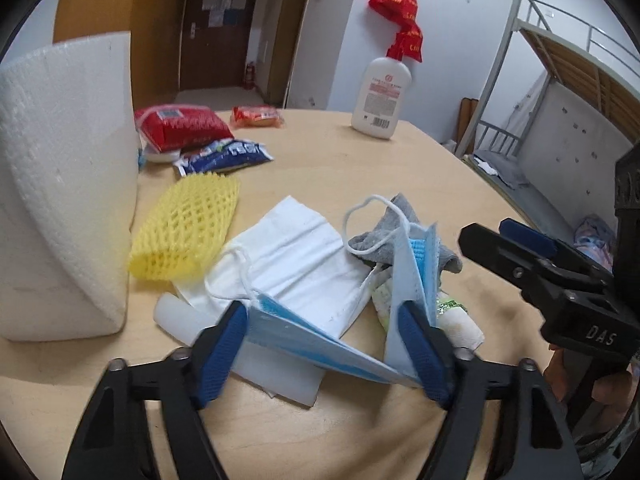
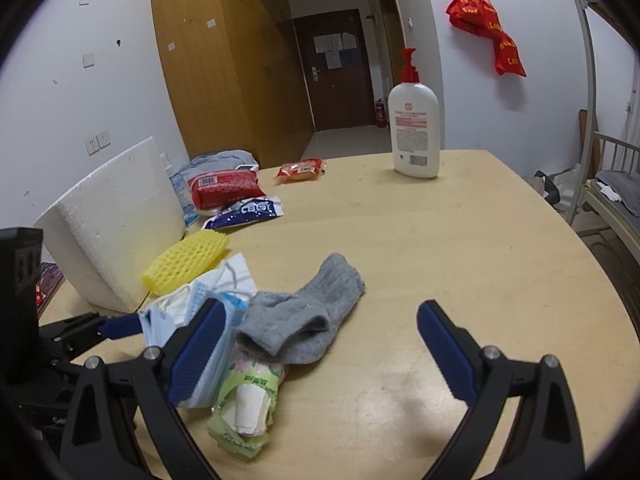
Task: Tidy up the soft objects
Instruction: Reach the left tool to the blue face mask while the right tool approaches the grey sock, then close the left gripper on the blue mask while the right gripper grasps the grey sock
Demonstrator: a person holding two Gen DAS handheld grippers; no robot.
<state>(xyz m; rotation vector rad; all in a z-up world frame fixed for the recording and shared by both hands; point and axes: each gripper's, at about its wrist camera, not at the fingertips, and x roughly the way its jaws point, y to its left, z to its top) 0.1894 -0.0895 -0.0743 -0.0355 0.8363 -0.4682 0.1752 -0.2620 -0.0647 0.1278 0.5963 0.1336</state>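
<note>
A pile of soft things lies on the wooden table point(image 1: 360, 160). My left gripper point(image 1: 328, 344) stands open around a folded blue face mask point(image 1: 304, 336); its pads touch the mask's two ends. Behind it lie a white mask point(image 1: 296, 256), a yellow foam net point(image 1: 188, 224) and a grey sock point(image 1: 400, 220). A tissue pack point(image 1: 456, 316) lies at the right. My right gripper point(image 2: 320, 344) is open above the grey sock point(image 2: 308, 320) and the green tissue pack point(image 2: 248, 400); its left finger point(image 2: 196, 352) touches the blue mask point(image 2: 160, 324).
A white foam block point(image 1: 60, 184) stands at the left. Red and blue snack packets point(image 1: 184, 124) lie behind the pile. A lotion bottle point(image 1: 380, 96) stands at the far edge. A bunk bed point(image 1: 560, 80) stands at the right.
</note>
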